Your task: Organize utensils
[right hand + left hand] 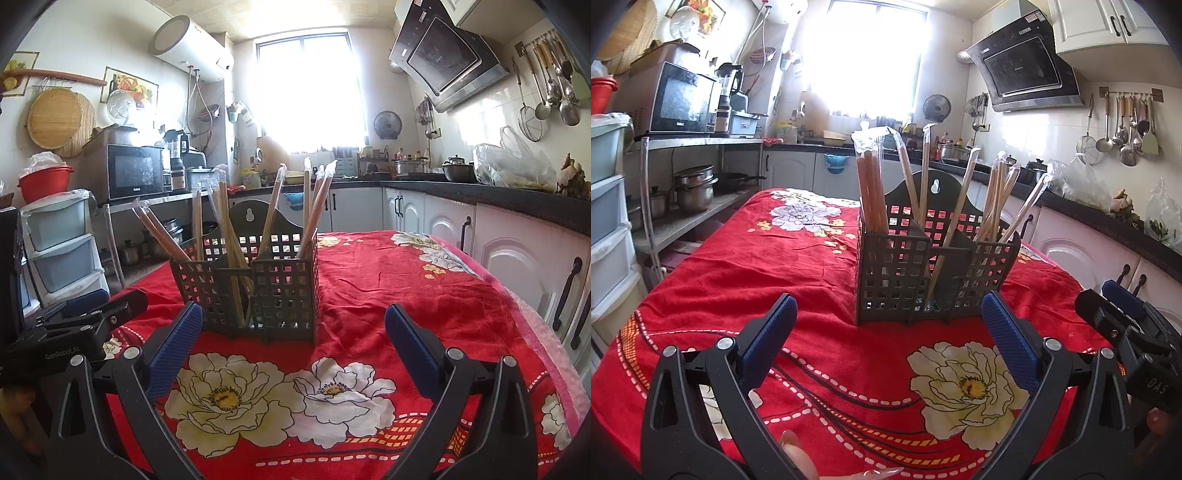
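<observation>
A table draped in a red floral cloth (798, 258) fills the lower half of both wrist views, with kitchen counters and a bright window behind it.

On the cloth stands a dark lattice utensil holder (908, 273), upright, at about 12 o'clock from the left gripper and at 11 o'clock from the right gripper. It has several compartments. Plastic-wrapped chopsticks (873, 192) stand in them: a tight bundle in the left compartment as the left wrist sees it, single pairs leaning across the middle, and a fanned group on the right side.

The left gripper (890, 332) hangs low over the cloth just short of the holder, its blue pads spread wide with nothing between them. The right gripper (293, 338) sits likewise, spread apart and empty, with the holder beyond its left finger. Each gripper shows at the edge of the other's view.
</observation>
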